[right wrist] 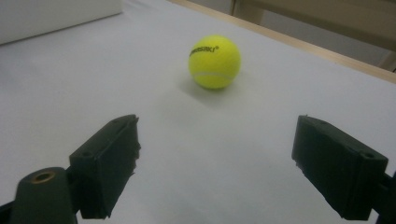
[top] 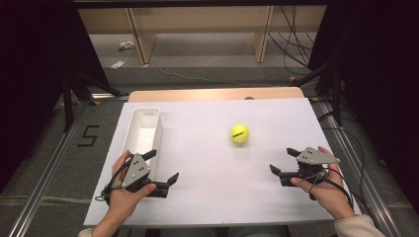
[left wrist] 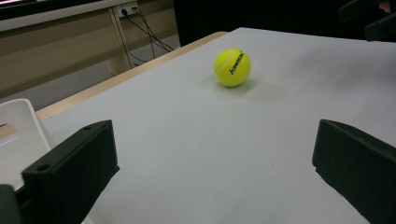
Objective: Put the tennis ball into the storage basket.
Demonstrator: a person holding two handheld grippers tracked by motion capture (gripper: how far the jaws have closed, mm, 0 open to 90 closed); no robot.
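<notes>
The fingers of the right gripper (top: 285, 160) are spread apart and empty, near the tennis ball (top: 239, 133). The left gripper (top: 165, 166) is likewise held apart, farther from the ball, beside the white bin (top: 133, 126). The ball rests on the tabletop (top: 207, 197).

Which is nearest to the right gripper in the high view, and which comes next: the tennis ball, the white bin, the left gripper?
From the right gripper:
1. Tennis ball, ahead and to its left.
2. Left gripper, across the table's near side.
3. White bin, far left.
</notes>
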